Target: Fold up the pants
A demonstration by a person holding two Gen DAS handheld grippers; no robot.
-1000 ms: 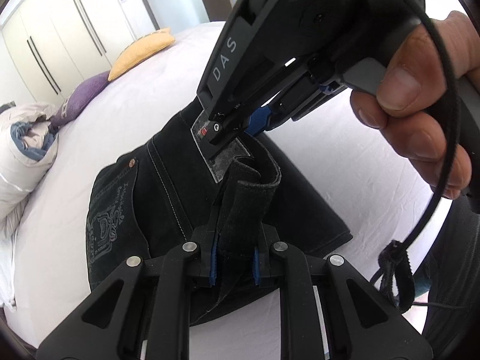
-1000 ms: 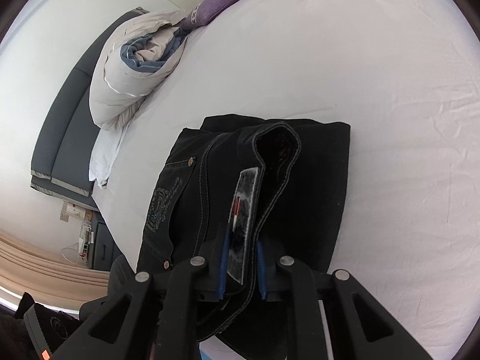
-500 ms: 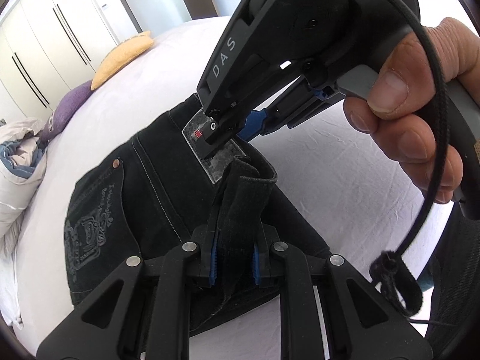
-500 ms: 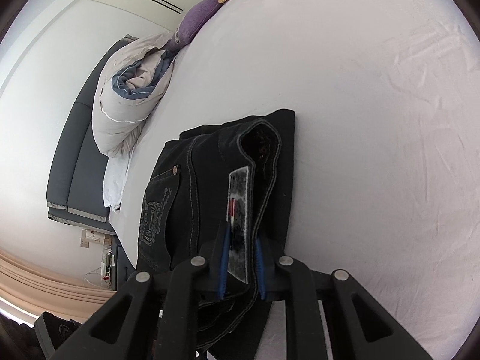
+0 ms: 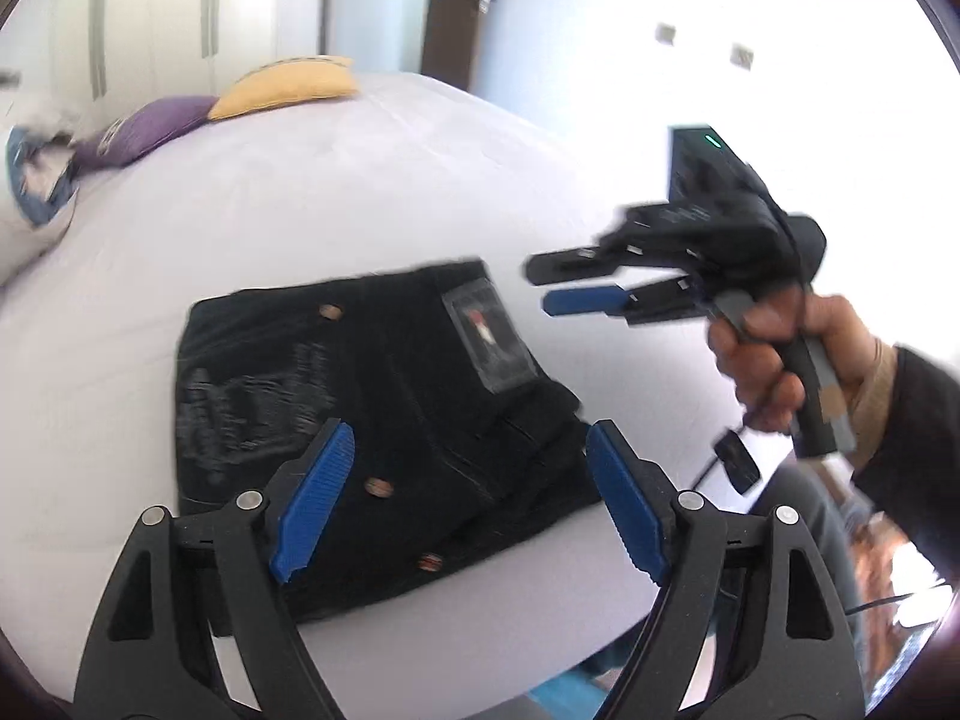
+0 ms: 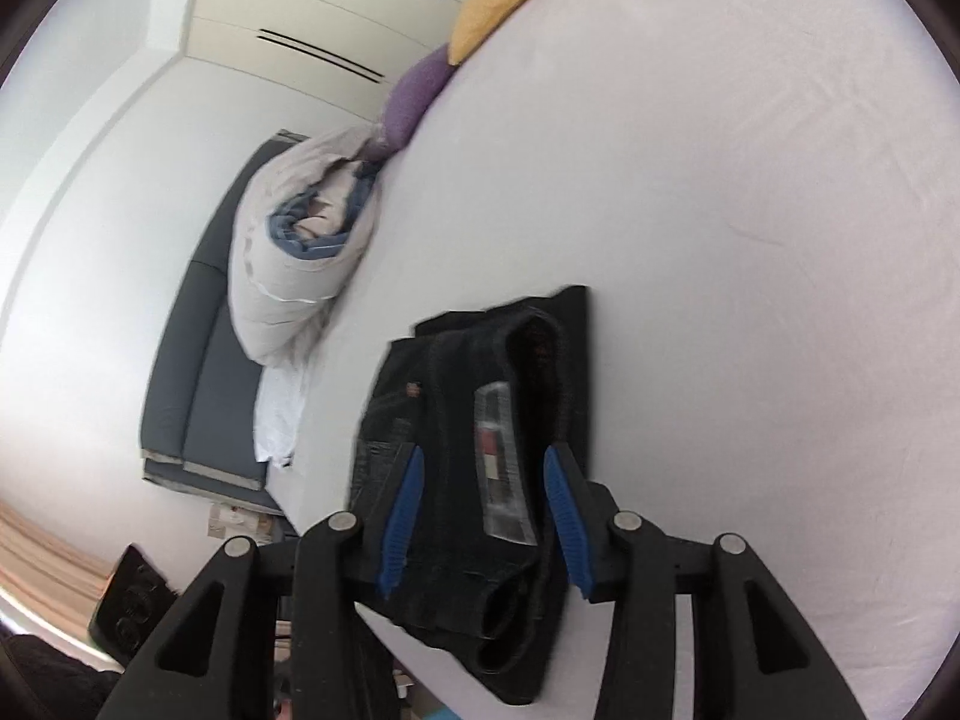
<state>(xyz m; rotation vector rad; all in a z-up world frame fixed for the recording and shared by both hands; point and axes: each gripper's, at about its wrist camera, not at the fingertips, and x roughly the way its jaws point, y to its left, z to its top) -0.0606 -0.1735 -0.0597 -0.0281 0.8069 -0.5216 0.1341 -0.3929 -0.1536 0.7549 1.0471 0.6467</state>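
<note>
Left wrist view: black pants (image 5: pixel 384 420) lie folded in a compact stack on the white bed (image 5: pixel 372 192), near its front edge. Left tool (image 5: pixel 468 501) is wide open above the stack, holding nothing. Right tool (image 5: pixel 570 285), in the person's right hand (image 5: pixel 762 354), hangs apart from the fabric, off the stack's far right corner, w/ jaws spread & empty. Right wrist view: same gap, waistband label (image 6: pixel 501 468) between blue pads (image 6: pixel 402 510). Yellow pillow (image 5: pixel 288 84) & purple pillow (image 5: pixel 150 126) sit far back.
</note>
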